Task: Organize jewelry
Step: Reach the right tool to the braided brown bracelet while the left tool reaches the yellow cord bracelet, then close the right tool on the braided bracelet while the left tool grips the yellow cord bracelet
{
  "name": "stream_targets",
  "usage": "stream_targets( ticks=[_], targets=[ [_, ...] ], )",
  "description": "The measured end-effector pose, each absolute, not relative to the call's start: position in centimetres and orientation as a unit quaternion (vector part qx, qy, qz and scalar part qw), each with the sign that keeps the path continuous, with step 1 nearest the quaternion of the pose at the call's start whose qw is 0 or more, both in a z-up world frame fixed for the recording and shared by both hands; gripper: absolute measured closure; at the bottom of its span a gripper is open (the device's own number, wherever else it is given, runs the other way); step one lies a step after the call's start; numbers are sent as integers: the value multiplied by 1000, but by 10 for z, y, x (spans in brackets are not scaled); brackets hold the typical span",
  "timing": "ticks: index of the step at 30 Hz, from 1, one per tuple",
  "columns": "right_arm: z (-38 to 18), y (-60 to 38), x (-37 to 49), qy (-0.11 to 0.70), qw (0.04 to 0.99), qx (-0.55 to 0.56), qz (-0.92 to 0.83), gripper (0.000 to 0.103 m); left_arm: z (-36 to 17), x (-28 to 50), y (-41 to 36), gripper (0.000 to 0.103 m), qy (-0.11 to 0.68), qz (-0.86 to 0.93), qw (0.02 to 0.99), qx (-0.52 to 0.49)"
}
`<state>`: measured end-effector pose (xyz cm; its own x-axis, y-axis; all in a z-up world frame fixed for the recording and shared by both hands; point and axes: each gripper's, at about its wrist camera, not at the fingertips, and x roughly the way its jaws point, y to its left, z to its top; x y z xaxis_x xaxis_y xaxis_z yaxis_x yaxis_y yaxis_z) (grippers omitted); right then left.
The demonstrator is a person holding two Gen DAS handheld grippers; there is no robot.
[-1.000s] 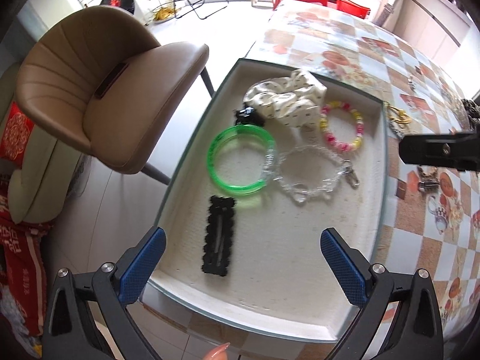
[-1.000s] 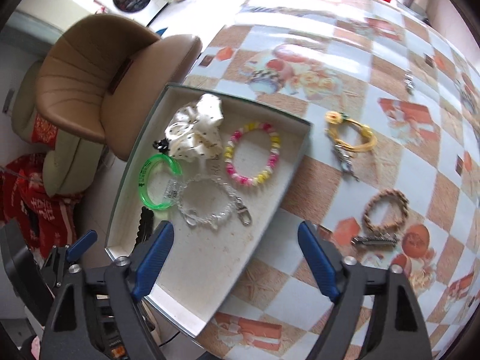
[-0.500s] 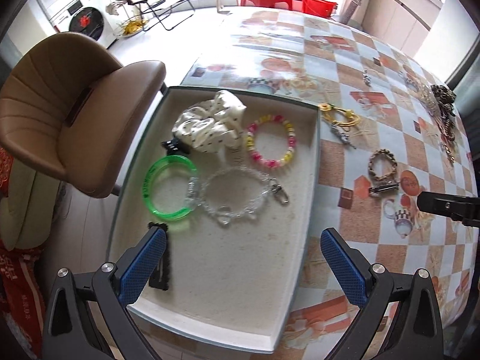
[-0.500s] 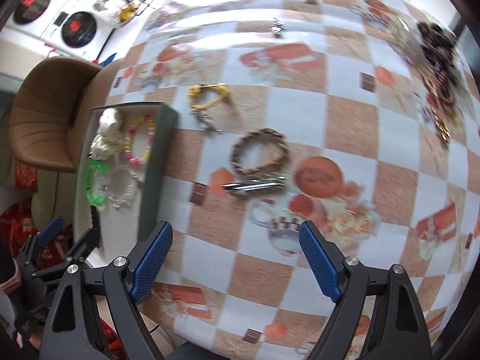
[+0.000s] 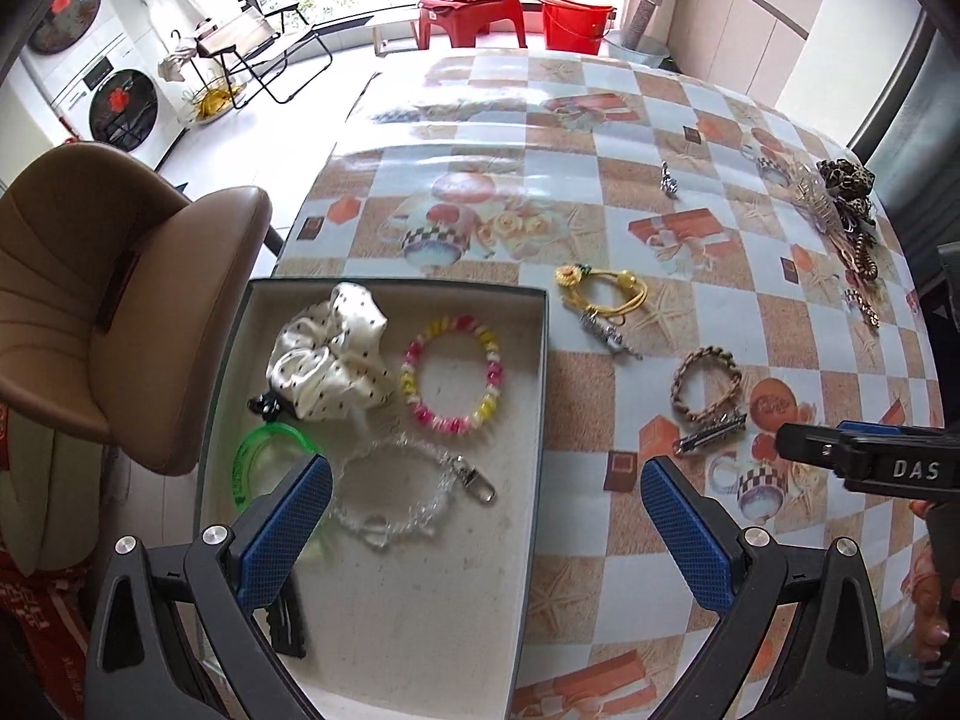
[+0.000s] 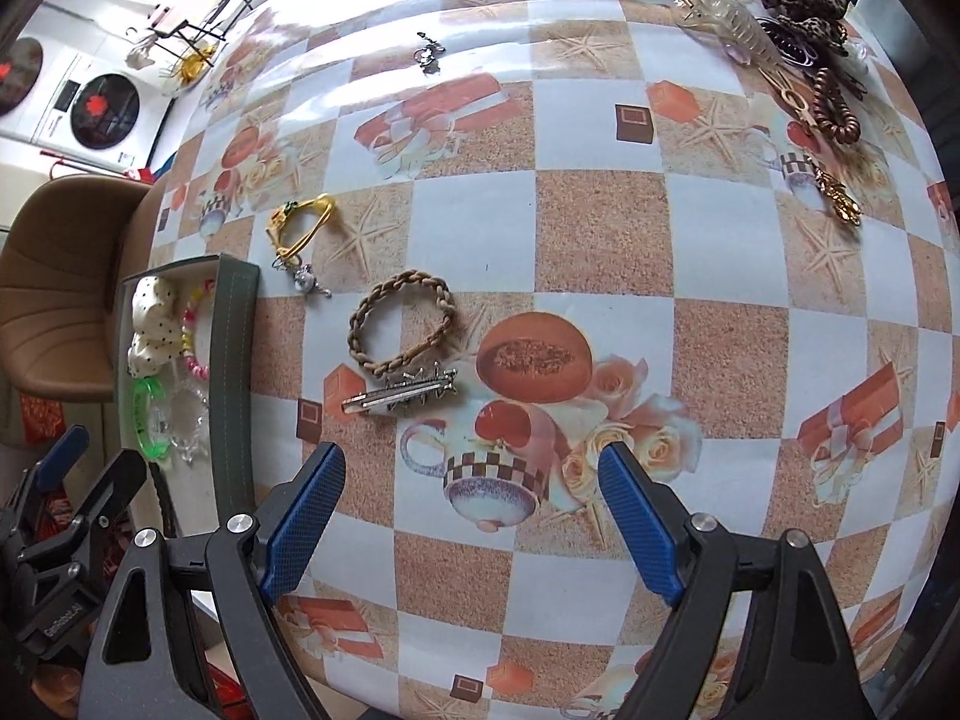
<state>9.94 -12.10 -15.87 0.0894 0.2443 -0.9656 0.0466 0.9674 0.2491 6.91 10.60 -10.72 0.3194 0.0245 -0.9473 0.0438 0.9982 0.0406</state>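
A grey tray (image 5: 528, 516) at the table's left edge holds a white dotted scrunchie (image 5: 330, 354), a pink-yellow bead bracelet (image 5: 451, 373), a green bangle (image 5: 264, 462), a clear chain bracelet (image 5: 396, 498) and a black clip (image 5: 287, 624). On the tablecloth lie a yellow cord bracelet (image 6: 303, 225), a braided brown bracelet (image 6: 401, 330) and a silver hair clip (image 6: 402, 396). My left gripper (image 5: 486, 528) is open and empty above the tray. My right gripper (image 6: 471, 516) is open and empty, just short of the silver clip.
More hair accessories (image 6: 798, 30) are piled at the table's far right, with a gold charm (image 6: 840, 201) and a small silver piece (image 6: 427, 55) nearby. A brown chair (image 5: 114, 300) stands left of the tray. The tray shows in the right wrist view (image 6: 231, 360).
Both grippers have swung right, away from the tray toward the tablecloth. The right gripper now faces the silver clip and braided bracelet. Both stay open and empty.
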Motion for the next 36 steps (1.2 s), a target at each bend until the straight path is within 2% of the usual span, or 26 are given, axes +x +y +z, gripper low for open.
stream_targets(
  ticks=[7, 9, 13, 15, 19, 21, 22, 23, 26, 27, 30, 34, 36],
  targets=[
    [-172, -109, 122, 665, 740, 84, 58, 16, -108, 95, 97, 0, 580, -23, 814, 33],
    [-177, -104, 129, 664, 742, 74, 58, 27, -110, 104, 93, 0, 580, -31, 813, 37],
    [-187, -95, 139, 661, 746, 53, 58, 40, -114, 123, 81, 0, 577, -58, 813, 49],
    [-191, -92, 143, 658, 750, 45, 58, 48, -116, 130, 74, 4, 577, -68, 812, 55],
    [-193, -82, 145, 645, 762, 17, 64, 52, -123, 146, 60, 4, 578, -87, 809, 62],
    [-194, -78, 145, 637, 768, -7, 63, 59, -129, 153, 52, 5, 581, -97, 805, 66],
    [-194, -77, 145, 634, 771, -17, 60, 62, -132, 157, 47, 14, 582, -101, 804, 69],
    [-194, -76, 145, 631, 773, -25, 58, 69, -136, 159, 43, 17, 585, -102, 801, 75],
    [-194, -79, 142, 624, 779, -41, 52, 88, -148, 165, 30, 18, 594, -108, 793, 87],
    [-194, -81, 142, 622, 780, -44, 49, 91, -152, 166, 26, 18, 595, -111, 791, 91],
    [-194, -91, 141, 621, 782, -40, 42, 94, -165, 171, 14, 27, 602, -116, 782, 107],
    [-194, -104, 141, 621, 782, -27, 36, 95, -184, 178, 2, 30, 618, -118, 768, 120],
    [-195, -107, 140, 621, 782, -21, 36, 95, -194, 180, -2, 39, 628, -115, 759, 128]
  ],
)
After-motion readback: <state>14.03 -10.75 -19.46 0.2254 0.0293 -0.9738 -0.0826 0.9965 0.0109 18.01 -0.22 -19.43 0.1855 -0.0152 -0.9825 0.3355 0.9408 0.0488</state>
